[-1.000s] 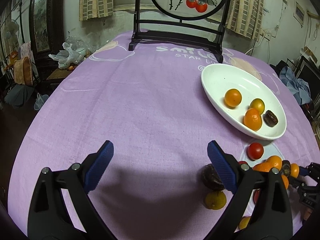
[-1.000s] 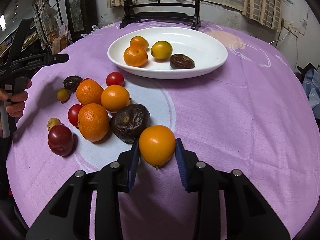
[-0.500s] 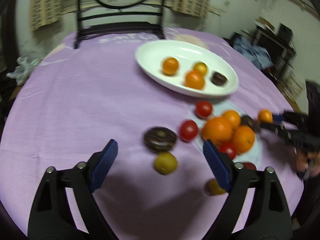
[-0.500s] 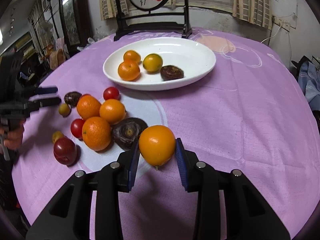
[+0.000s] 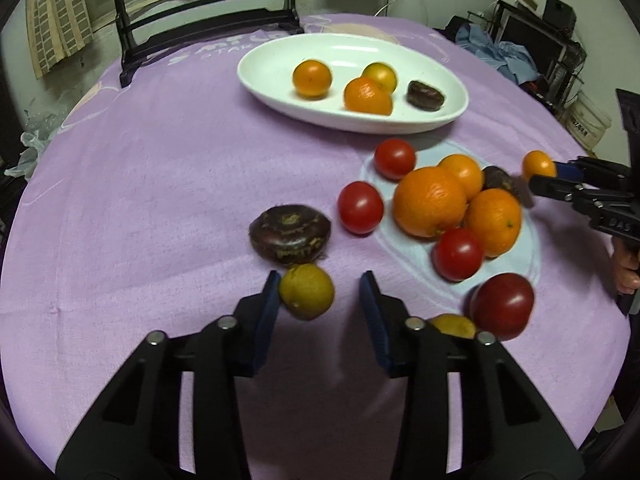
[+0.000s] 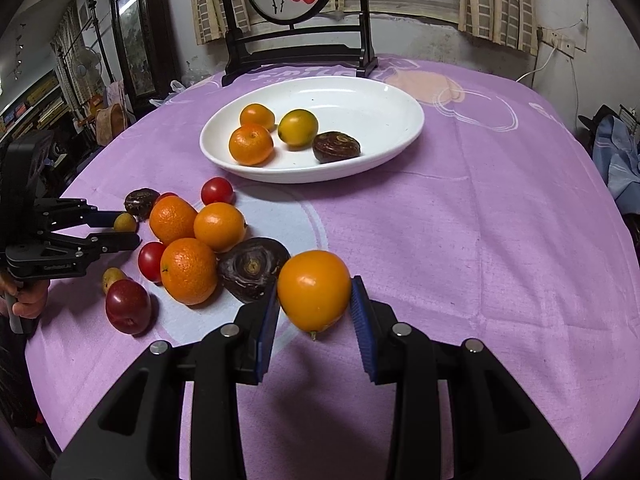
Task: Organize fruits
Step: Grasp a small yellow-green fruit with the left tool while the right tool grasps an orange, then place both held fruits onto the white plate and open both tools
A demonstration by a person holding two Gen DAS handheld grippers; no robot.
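Observation:
My left gripper [image 5: 320, 280] hangs low over the purple cloth, and its jaws are closing around a small yellow-green fruit [image 5: 306, 291]. The left pad touches the fruit, while the right pad stands a gap away. From the right wrist view this gripper [image 6: 110, 232] shows at the left with the small fruit [image 6: 125, 222] between its fingers. My right gripper [image 6: 315, 286] is shut on an orange fruit [image 6: 314, 290], held just above the cloth. A white oval plate [image 6: 360, 108] behind holds two oranges, a yellow fruit and a dark purple one.
Loose oranges [image 5: 430, 202], tomatoes [image 5: 360, 207], a dark purple fruit [image 5: 290, 234], a red plum [image 5: 502, 306] and another small yellow fruit [image 5: 454, 325] lie beside my left gripper. A dark wooden screen stand [image 6: 296, 52] rises at the table's far edge. A hand [image 6: 28, 300] holds the left gripper's handle.
My left gripper has swung right and down to the loose fruit, and its jaws have narrowed from wide apart to around the small yellow-green fruit. The right gripper keeps its orange fruit.

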